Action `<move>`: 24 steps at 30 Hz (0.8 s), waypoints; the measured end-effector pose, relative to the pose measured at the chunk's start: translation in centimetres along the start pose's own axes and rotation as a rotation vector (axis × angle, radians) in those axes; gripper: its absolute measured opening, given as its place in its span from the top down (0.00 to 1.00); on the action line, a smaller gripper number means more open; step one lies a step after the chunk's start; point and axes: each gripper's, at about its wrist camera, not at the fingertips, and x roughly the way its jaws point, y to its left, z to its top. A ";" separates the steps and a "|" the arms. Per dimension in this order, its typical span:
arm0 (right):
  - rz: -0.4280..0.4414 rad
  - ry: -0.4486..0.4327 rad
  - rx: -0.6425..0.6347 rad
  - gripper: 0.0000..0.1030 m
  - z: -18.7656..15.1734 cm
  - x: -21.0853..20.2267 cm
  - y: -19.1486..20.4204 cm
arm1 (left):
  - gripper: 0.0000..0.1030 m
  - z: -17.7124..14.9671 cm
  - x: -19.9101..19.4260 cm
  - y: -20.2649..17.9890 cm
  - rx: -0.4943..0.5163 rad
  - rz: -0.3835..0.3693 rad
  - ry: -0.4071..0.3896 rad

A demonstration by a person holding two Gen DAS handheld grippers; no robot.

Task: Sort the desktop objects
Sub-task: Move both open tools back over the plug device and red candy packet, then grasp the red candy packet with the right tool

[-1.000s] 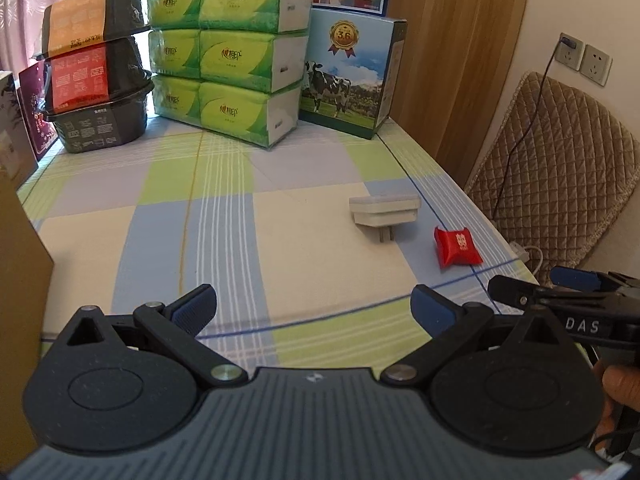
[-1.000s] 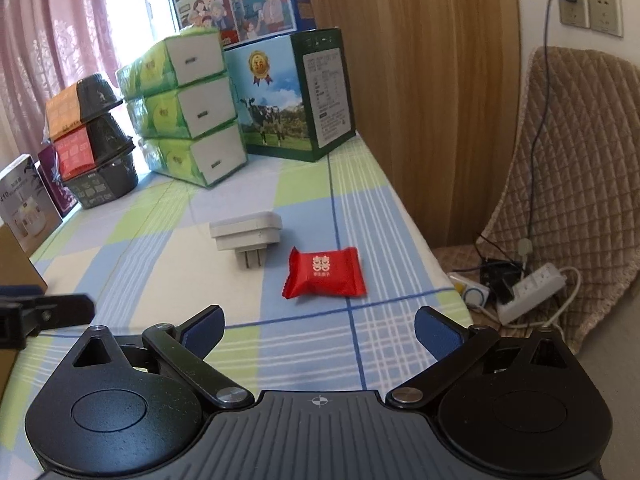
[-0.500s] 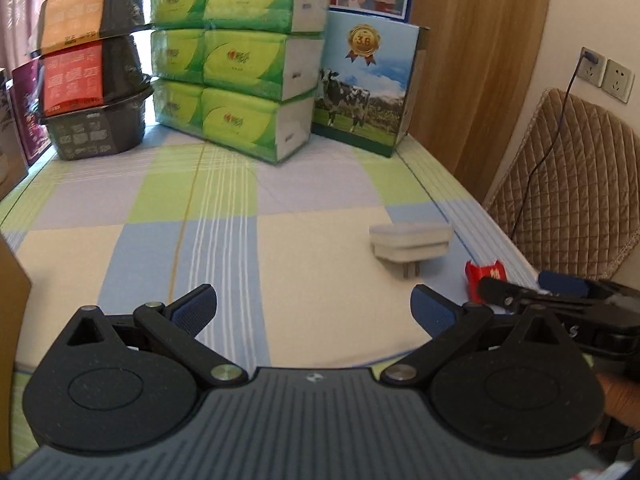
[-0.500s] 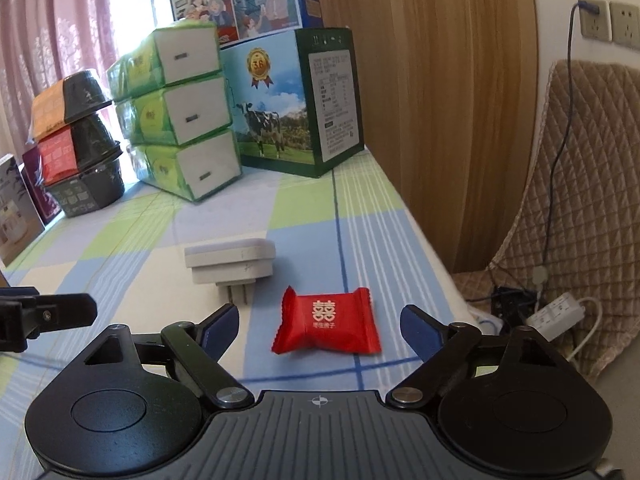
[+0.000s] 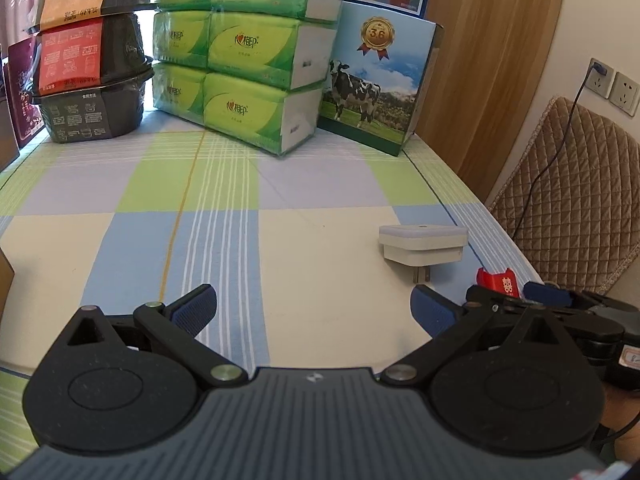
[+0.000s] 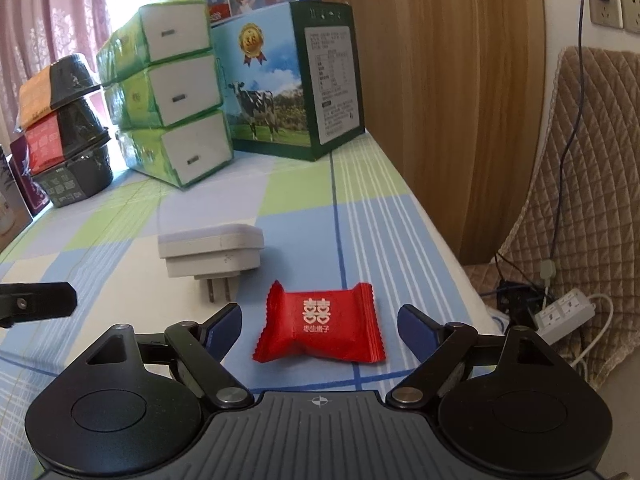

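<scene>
A red candy packet (image 6: 320,326) lies flat on the checked tablecloth, between the spread fingers of my right gripper (image 6: 320,322), which is open and low over the cloth. Just behind it to the left rests a white plug adapter (image 6: 210,250) with its prongs pointing toward me. From the left wrist view the adapter (image 5: 423,243) sits ahead to the right, and the candy packet (image 5: 498,282) peeks out behind the right gripper's fingers (image 5: 546,295). My left gripper (image 5: 314,312) is open over bare cloth with nothing between its fingers.
Stacked green tissue packs (image 5: 248,48), a milk carton box with a cow (image 5: 376,84) and stacked black food bowls (image 5: 88,76) line the back of the table. The table's right edge drops to a quilted chair (image 6: 592,184) and a power strip (image 6: 566,312) on the floor.
Both grippers have moved forward and lower over the table. The right gripper's fingers now flank the red candy packet, which was ahead of them before. The adapter and candy have not shifted.
</scene>
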 end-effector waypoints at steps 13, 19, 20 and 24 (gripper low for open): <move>-0.023 0.005 -0.045 0.51 0.0 0.2 0.4 | 0.02 -0.6 0.6 0.0 0.007 -0.014 0.015; -0.027 0.009 -0.046 0.58 0.0 0.1 0.5 | 0.02 -0.8 0.9 -0.3 0.021 -0.016 0.019; -0.028 0.009 -0.046 0.58 0.0 0.1 0.5 | 0.02 -0.8 0.9 -0.3 0.023 -0.016 0.020; -0.029 0.003 -0.045 0.60 0.3 -0.2 0.6 | 0.02 -0.8 1.0 -0.3 0.032 -0.022 0.021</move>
